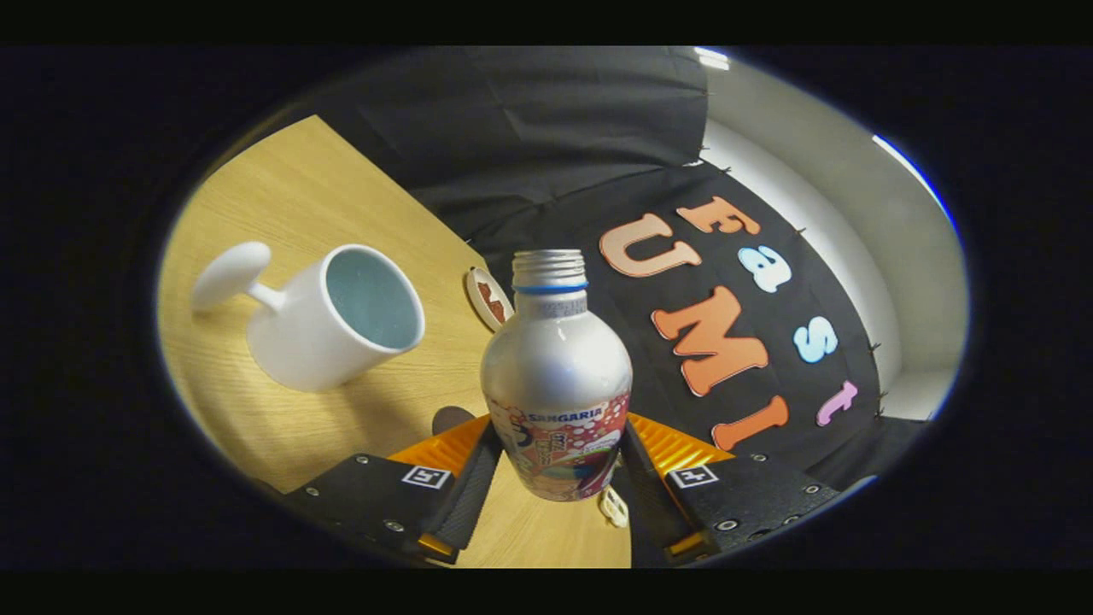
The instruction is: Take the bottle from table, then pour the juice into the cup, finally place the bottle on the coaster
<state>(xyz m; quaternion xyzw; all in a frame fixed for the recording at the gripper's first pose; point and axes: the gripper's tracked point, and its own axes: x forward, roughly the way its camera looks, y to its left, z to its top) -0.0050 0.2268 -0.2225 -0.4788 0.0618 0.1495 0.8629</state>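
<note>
The claw (557,465) is clenched on the bottle (556,376), mouth open and pointing away from it; the cup (337,318) stands on the surface (282,196) to the far left, so the pour tips left.

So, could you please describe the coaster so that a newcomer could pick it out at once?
Start at the light wooden table and its white ceramic cup. Beyond the silver metal bottle clamped in the gripper lies a small round coaster, near the table's far edge. It alone is flat, pale-rimmed, with a reddish-brown mark.
</note>
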